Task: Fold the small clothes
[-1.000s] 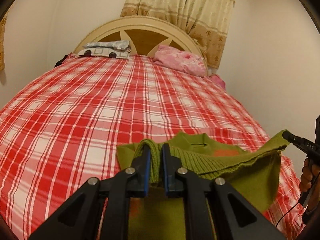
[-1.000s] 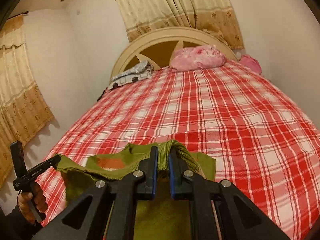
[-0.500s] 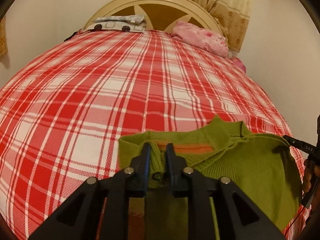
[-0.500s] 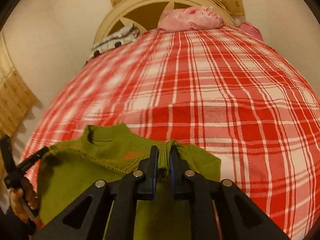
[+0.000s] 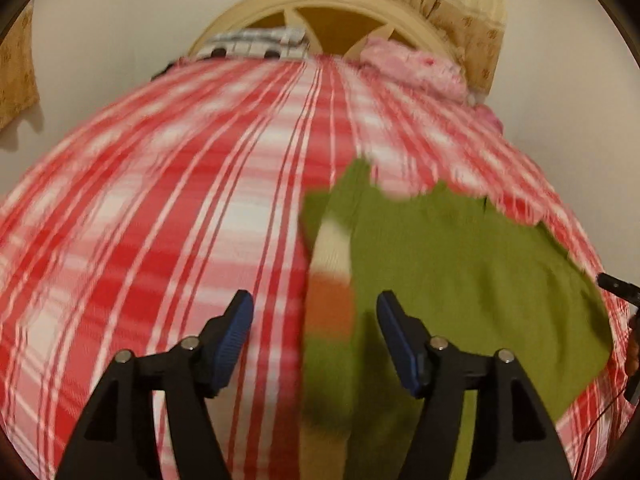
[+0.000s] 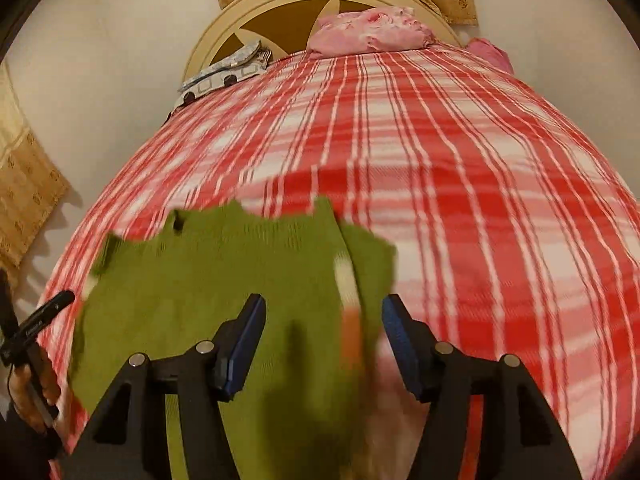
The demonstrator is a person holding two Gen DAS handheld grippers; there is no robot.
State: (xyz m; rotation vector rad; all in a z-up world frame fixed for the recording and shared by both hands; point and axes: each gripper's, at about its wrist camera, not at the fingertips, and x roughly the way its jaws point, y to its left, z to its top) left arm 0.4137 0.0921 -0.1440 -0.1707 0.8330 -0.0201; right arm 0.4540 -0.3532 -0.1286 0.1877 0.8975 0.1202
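Note:
A small green knitted sweater (image 5: pixel 460 264) with cream and orange stripes on its sleeves lies flat on the red plaid bed (image 5: pixel 160 200). My left gripper (image 5: pixel 314 308) hovers over the sweater's left sleeve edge, its jaws opening and apart from the cloth. In the right wrist view the same sweater (image 6: pixel 224 272) spreads to the left, and my right gripper (image 6: pixel 324 312) hangs above its right sleeve, jaws opening with nothing pressed between the blue pads. Each gripper shows at the edge of the other's view, held by a hand (image 6: pixel 28 396).
A pink pillow (image 6: pixel 372 30) and a folded patterned cloth (image 6: pixel 224 72) lie at the cream headboard (image 5: pixel 320 4). Walls and curtains close in on both sides of the bed. The plaid sheet stretches bare beyond the sweater.
Both grippers dropped toward the bed and went from shut on the sweater's bunched edges to open. The sweater was let go and now lies flat on the sheet.

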